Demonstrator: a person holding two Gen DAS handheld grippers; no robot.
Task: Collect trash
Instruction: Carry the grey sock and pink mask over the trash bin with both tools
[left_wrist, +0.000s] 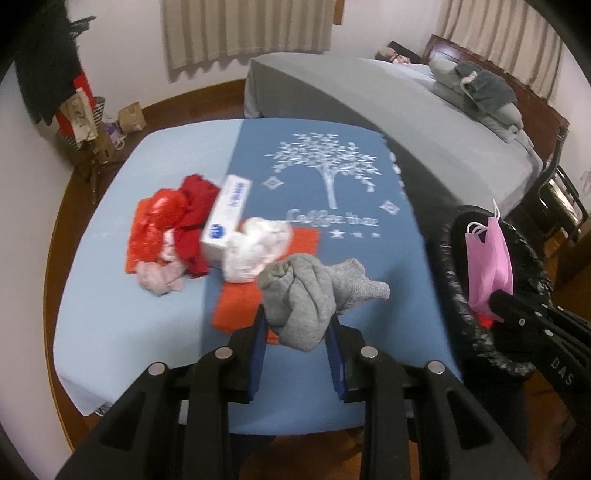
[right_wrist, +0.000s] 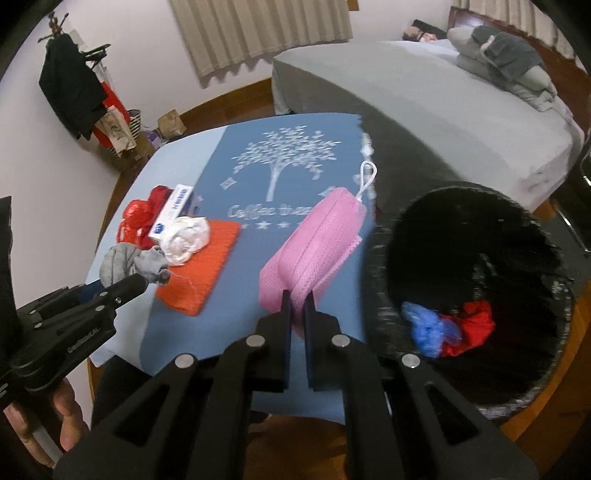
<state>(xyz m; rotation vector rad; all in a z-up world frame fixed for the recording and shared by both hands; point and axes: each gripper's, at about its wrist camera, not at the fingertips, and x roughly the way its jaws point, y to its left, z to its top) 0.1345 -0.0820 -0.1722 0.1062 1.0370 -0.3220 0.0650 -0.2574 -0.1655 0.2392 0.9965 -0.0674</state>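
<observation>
Through my left wrist camera, my left gripper (left_wrist: 297, 332) is clamped on a knotted grey knitted sock bundle (left_wrist: 306, 299), lifted clear above the blue tree-printed tabletop (left_wrist: 332, 177). The black-lined round trash bin (left_wrist: 465, 332) stands off the tabletop's right edge, so this bundle lies to the left of the bin mouth with the right gripper between them. On the tabletop beyond sit a white crumpled plastic bag (left_wrist: 255, 247), a white and blue cardboard box (left_wrist: 227, 218), a red crumpled plastic bag (left_wrist: 159, 218) and an orange knitted cloth (left_wrist: 240, 302). Through my right wrist camera, my right gripper (right_wrist: 298, 299) is pinched nearly shut on the lower edge of a pink pleated face mask (right_wrist: 310, 243), whose long axis runs up and away from the jaws, its white ear loop (right_wrist: 367, 177) at the far end. The bin (right_wrist: 380, 280) opens just to the right of the mask, with blue and red scraps already at the bottom. My right hand is clearly the nearer to the bin, so I judge the mask should go in first. Both grippers point steeply downward.
</observation>
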